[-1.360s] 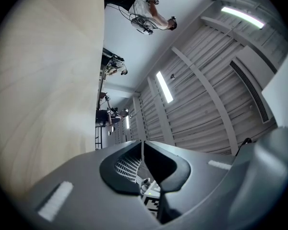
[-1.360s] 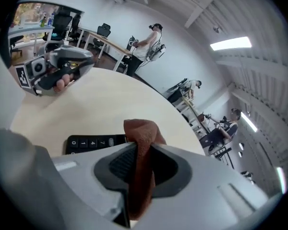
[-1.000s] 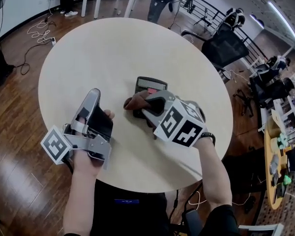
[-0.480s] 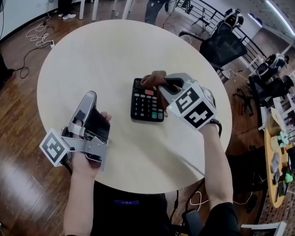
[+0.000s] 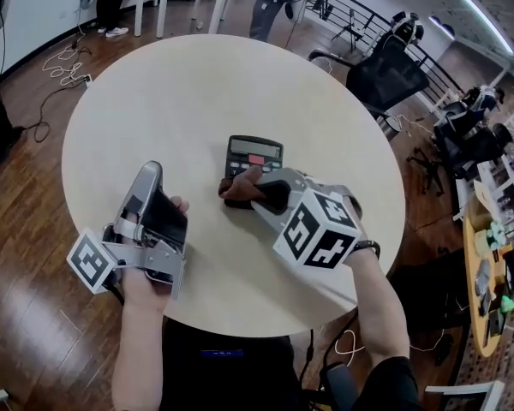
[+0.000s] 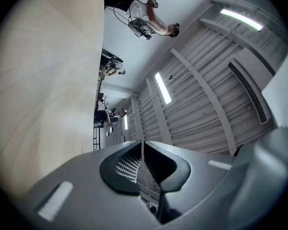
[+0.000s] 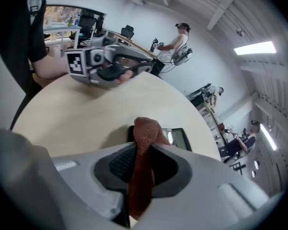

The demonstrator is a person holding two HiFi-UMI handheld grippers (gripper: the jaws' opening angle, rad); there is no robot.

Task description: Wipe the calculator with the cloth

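Note:
A black calculator [image 5: 254, 155] lies on the round cream table [image 5: 180, 101], its display end showing beyond my right hand. My right gripper [image 5: 240, 187] is shut on a brown cloth [image 5: 241, 186], and the cloth rests over the calculator's near part, hiding the keys. In the right gripper view the cloth [image 7: 145, 147] sticks up between the jaws, with the calculator [image 7: 178, 137] just past it. My left gripper [image 5: 147, 178] hovers to the left of the calculator, tilted upward, shut with nothing in it. Seen from the left gripper view, its jaws meet at a thin seam [image 6: 143, 150].
The table's near rim [image 5: 240, 328] lies close to my body. Office chairs [image 5: 385, 75] and desks stand beyond the table at the upper right. Cables [image 5: 64, 62] trail over the wooden floor at the left. People stand at the far side of the room.
My right gripper and the cloth slid from the calculator's far end back toward me over the keys, uncovering the display. The left gripper stayed put.

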